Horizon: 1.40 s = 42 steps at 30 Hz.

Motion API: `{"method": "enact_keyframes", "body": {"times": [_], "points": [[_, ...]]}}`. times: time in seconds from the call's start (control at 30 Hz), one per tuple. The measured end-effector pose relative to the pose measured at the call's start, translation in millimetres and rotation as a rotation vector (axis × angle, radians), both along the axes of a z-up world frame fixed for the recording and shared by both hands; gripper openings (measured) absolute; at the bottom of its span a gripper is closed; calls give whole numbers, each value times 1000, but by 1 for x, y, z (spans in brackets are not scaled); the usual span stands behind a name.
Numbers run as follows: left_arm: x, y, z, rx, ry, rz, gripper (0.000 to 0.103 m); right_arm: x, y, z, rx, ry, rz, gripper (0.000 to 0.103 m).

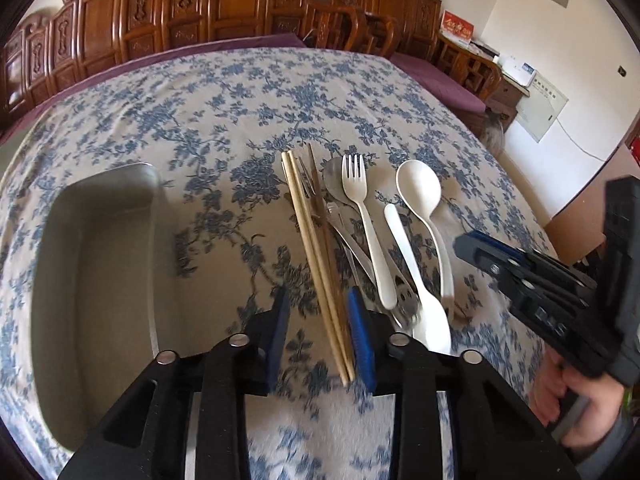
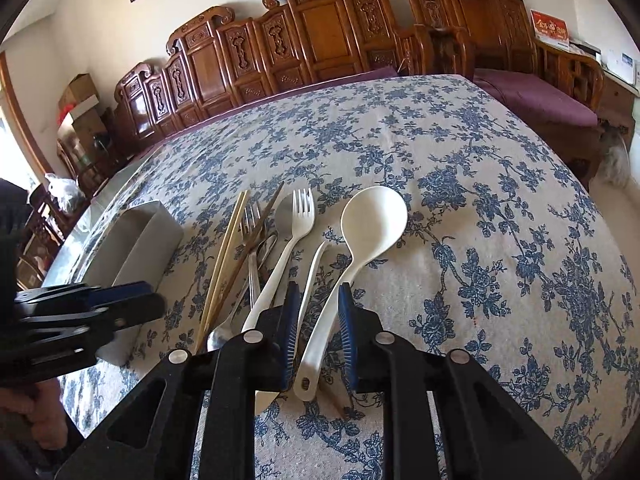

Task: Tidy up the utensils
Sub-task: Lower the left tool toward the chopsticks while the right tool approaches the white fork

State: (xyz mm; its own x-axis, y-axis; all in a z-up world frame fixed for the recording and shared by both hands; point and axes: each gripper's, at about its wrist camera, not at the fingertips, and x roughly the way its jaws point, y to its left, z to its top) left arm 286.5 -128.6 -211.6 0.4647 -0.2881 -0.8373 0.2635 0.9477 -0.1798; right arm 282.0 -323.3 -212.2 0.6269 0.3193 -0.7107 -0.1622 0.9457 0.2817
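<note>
Left gripper [image 1: 320, 332] is spread wide, the chopsticks [image 1: 316, 264] lying between its pads but against the right one; centre them, then squeeze near the ends. Right gripper [image 2: 319, 332] is spread too, straddling the white ladle's handle [image 2: 320, 336]. The steel tray [image 1: 100, 280] sits left of the utensil pile on the tabletop [image 1: 240, 100].

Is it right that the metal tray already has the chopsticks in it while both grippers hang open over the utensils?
Not quite: the metal tray holds nothing. The left wrist view shows the chopsticks on the tablecloth, between the open left gripper fingers. The right gripper is open too.
</note>
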Motion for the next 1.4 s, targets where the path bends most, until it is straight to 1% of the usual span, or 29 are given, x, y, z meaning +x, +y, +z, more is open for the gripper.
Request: {"method": "enact_keyframes", "body": {"times": [0.13, 0.17, 0.23, 0.33, 0.47, 0.53, 0.73, 0.83, 1.13, 1.27, 1.4], "points": [[17, -3, -14, 6, 29, 22, 15, 1, -1, 0, 3, -1, -1, 22], [22, -3, -17, 5, 37, 32, 14, 2, 0, 0, 1, -2, -1, 22], [29, -1, -23, -9, 59, 59, 14, 3, -1, 0, 1, -2, -1, 22], [38, 4, -29, -63, 98, 81, 14, 5, -3, 0, 1, 3, -6, 22], [41, 3, -31, -76, 102, 84, 14, 7, -3, 0, -1, 4, -9, 22], [42, 2, -33, -95, 114, 79, 14, 7, -3, -2, -7, 10, -12, 22], [38, -2, -38, -97, 128, 67, 13, 6, -2, -2, -11, 10, -13, 22], [37, 1, -38, -104, 131, 76, 4, 6, 1, -2, -13, 6, -6, 22], [23, 9, -20, -115, 90, 53, 4, 5, 18, 1, -37, -2, 26, 22], [16, 10, -26, -103, 124, 47, 4, 4, 20, 1, -47, -2, 22, 22], [8, 10, -31, -78, 124, 38, 4, 4, 20, 0, -49, 1, 18, 22]]}}
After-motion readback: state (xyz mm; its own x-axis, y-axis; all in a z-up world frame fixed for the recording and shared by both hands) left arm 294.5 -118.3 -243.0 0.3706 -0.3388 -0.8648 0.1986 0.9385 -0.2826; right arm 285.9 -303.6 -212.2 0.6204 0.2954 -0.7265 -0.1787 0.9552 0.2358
